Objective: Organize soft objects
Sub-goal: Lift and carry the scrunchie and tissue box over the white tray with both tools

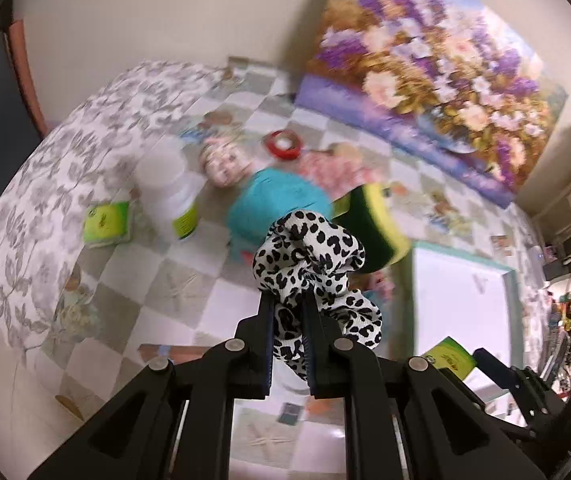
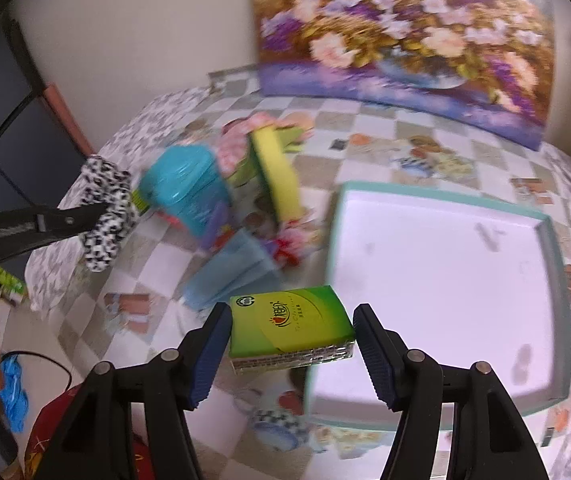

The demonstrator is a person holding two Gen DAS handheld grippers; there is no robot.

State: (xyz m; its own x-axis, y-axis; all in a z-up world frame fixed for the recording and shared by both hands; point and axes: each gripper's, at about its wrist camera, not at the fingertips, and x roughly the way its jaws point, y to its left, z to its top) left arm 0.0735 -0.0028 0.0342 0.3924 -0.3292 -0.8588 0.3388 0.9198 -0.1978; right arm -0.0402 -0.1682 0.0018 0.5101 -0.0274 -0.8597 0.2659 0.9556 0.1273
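The right hand-held gripper clamps the green tissue pack crosswise, apparently just touching; the white tray lies right. The left hand-held gripper pinches the spotted scrunchie.

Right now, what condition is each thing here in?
Left claw: shut on the spotted scrunchie, lifted.
Right claw: shut on the green tissue pack, lifted.
White tray: empty.
Yellow sponge: tilted on the pile.
White bottle: upright, capped.

The tray lies on the table, right of the sponge.
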